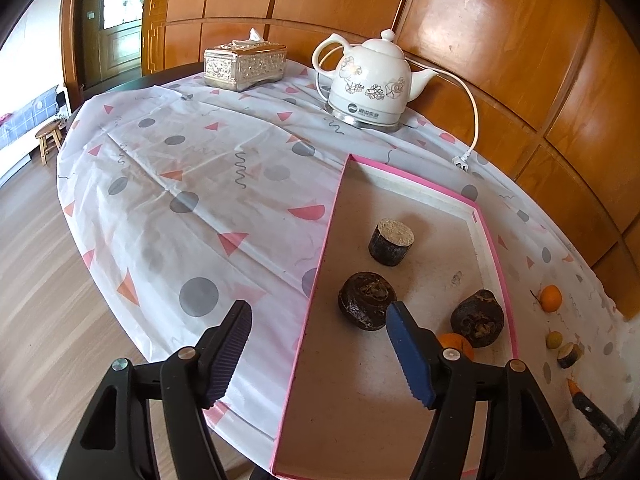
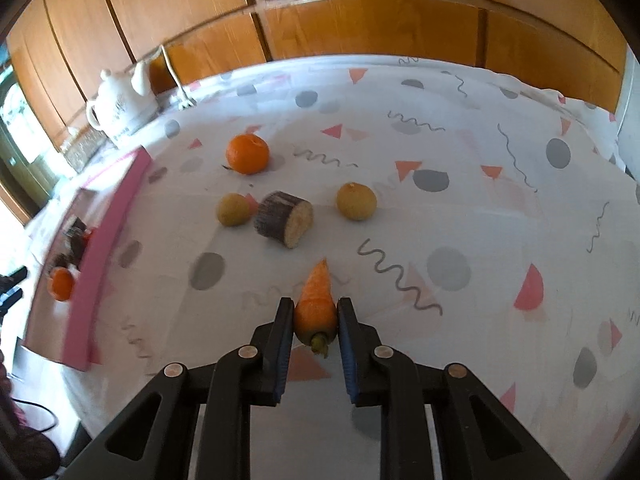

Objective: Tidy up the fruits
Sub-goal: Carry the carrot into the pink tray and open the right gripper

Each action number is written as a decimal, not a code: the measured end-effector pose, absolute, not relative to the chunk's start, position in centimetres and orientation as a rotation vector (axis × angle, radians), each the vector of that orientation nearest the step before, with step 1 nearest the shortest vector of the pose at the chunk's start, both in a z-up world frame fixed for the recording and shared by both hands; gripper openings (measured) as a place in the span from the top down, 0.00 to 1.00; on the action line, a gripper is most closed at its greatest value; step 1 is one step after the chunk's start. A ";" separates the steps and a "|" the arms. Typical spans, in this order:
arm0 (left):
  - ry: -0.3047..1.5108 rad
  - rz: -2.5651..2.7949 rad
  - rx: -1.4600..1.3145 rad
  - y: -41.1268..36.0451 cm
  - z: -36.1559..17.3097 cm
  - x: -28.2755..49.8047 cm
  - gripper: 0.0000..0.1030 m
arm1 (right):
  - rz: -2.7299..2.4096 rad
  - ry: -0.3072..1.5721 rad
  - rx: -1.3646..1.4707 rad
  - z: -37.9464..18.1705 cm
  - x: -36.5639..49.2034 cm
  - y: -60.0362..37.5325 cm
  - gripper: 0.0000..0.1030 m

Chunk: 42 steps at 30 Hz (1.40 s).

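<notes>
Right gripper [image 2: 311,320] clenched on carrot [image 2: 316,306] at lower centre, long axis pointing straight ahead, tip forward, stem rearward. Tray [image 2: 105,236] at left edge of frame, holding an orange [image 2: 61,284]. Left gripper [image 1: 320,354] released, hovering over tray's near edge, nearer to it.

The only print that shows is on the kettle [image 1: 370,80], upper middle of the left wrist view: a round grey logo low on its white body, with a short row of grey characters just to its right. The characters are too small and soft to read. In the right wrist view the same kettle [image 2: 120,108] sits blurred at the upper left, with only a faint dark smudge where the mark would be. Nothing else bears text.
</notes>
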<state>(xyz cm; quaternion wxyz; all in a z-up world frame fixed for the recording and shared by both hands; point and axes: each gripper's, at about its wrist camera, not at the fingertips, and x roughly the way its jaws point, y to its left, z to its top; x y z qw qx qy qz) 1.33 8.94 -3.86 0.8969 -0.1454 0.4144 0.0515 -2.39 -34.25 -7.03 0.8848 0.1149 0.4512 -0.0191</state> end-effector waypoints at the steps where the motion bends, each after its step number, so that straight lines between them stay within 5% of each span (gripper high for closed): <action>1: 0.859 0.106 -0.303 8.9 -3.9 1.3 0.32 | -0.034 0.929 0.252 -6.6 -2.7 -34.2 0.79; 11: 0.857 0.094 -0.297 8.5 -3.8 1.3 0.32 | 0.121 0.868 0.298 -3.2 -2.2 -31.0 0.79; 28: 0.865 0.102 -0.314 9.5 -4.2 1.2 0.32 | 0.508 0.959 -0.025 -4.0 4.5 -12.0 0.79; 42: 0.877 0.100 -0.309 9.2 -4.5 1.3 0.32 | 0.443 0.969 0.006 -5.2 3.1 -13.4 0.74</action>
